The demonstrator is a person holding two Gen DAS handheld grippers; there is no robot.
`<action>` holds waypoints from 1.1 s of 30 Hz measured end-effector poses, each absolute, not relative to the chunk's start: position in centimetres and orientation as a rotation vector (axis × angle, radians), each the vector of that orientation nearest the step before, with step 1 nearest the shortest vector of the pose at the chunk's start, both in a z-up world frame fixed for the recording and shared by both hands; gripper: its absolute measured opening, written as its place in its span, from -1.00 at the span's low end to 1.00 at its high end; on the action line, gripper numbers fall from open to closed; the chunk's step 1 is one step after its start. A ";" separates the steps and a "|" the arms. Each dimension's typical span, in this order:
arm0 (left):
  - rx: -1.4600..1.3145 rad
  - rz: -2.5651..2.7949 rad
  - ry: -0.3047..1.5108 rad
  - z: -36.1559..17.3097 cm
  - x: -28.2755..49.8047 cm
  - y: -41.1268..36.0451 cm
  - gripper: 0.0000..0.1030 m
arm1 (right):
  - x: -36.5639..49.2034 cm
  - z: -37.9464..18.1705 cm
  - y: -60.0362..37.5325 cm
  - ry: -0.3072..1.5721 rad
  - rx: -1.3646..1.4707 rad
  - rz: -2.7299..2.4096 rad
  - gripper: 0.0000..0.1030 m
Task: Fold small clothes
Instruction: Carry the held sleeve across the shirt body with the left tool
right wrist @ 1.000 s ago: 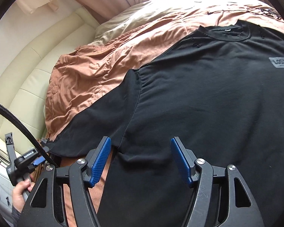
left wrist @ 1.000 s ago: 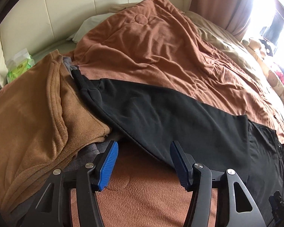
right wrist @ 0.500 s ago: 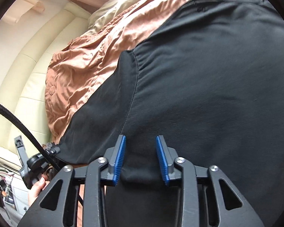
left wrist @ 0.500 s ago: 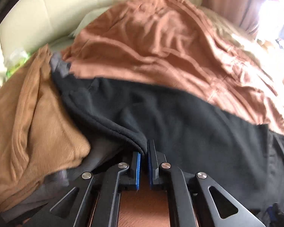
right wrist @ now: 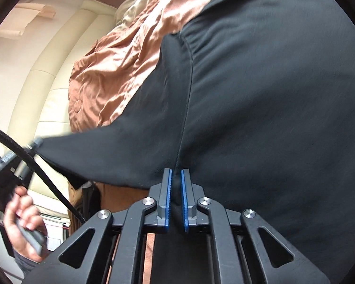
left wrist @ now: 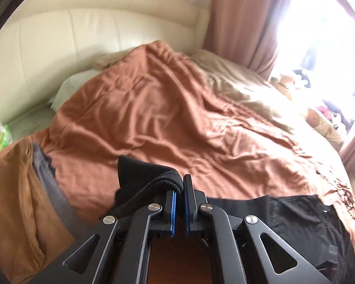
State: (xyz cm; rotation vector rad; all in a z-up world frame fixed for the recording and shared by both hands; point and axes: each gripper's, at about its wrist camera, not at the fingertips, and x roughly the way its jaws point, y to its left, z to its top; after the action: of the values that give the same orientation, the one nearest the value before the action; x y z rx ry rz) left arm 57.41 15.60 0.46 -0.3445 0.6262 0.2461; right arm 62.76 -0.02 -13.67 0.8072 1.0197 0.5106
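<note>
A black long-sleeved shirt [right wrist: 260, 90] lies spread on a rust-coloured bedcover [left wrist: 168, 118]. My left gripper [left wrist: 179, 189] is shut on the shirt's sleeve end [left wrist: 144, 175] and holds it lifted above the bed; the rest of the shirt [left wrist: 295, 213] lies flat at the lower right. My right gripper [right wrist: 175, 189] is shut on the shirt at the underarm seam, where the sleeve [right wrist: 120, 151] meets the body. The sleeve stretches left toward my left gripper [right wrist: 33, 145], held in a hand [right wrist: 21, 224].
A folded brown garment [left wrist: 14, 201] over a grey one [left wrist: 49, 184] lies at the left of the bed. A cream padded headboard [left wrist: 82, 45] stands behind, with a pillow [left wrist: 71, 87], pink curtains [left wrist: 243, 19] and a bright window [left wrist: 319, 37] at the right.
Both grippers went from open to shut on the shirt. The left one has lifted the sleeve end off the bed; the right one closed fully on the underarm seam.
</note>
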 end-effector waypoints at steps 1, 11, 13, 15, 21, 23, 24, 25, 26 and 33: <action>-0.341 0.229 0.615 1.2 57.4 15.0 -0.90 | 62.9 -13.6 -0.1 1.020 0.809 0.511 -0.93; -0.282 0.035 0.547 7.2 58.3 7.7 -0.90 | 61.6 -9.5 -3.6 0.920 0.775 0.467 -0.90; -0.261 0.000 0.540 7.9 58.5 6.0 -0.90 | 61.2 -8.9 -4.4 0.912 0.759 0.444 -0.78; -0.250 -0.039 0.541 8.5 58.8 4.2 -0.90 | 60.4 -8.4 -5.2 0.897 0.757 0.410 -0.20; -0.245 -0.147 0.531 10.1 58.9 -0.8 -0.90 | 58.2 -7.9 -7.9 0.837 0.789 0.364 0.50; -0.243 -0.185 0.526 10.4 58.8 -2.3 -0.90 | 57.4 -7.8 -9.0 0.836 0.799 0.351 0.50; -0.238 -0.198 0.525 10.5 58.8 -2.9 -0.90 | 56.6 -7.7 -9.7 0.837 0.802 0.346 0.50; -0.233 -0.214 0.525 10.6 58.8 -3.6 -0.90 | 56.4 -7.7 -10.2 0.834 0.804 0.342 0.50; -0.230 -0.234 0.526 10.6 58.9 -4.4 -0.90 | 55.9 -7.7 -10.7 0.828 0.810 0.337 0.50; -0.210 -0.344 0.550 9.7 59.4 -9.2 -0.90 | 52.6 -7.5 -14.4 0.831 0.888 0.259 0.50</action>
State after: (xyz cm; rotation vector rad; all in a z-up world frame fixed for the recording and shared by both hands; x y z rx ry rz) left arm 59.42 -9.24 9.74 -0.2102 0.5498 -0.3440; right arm 52.62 -14.43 -7.48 0.8878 0.8310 0.2592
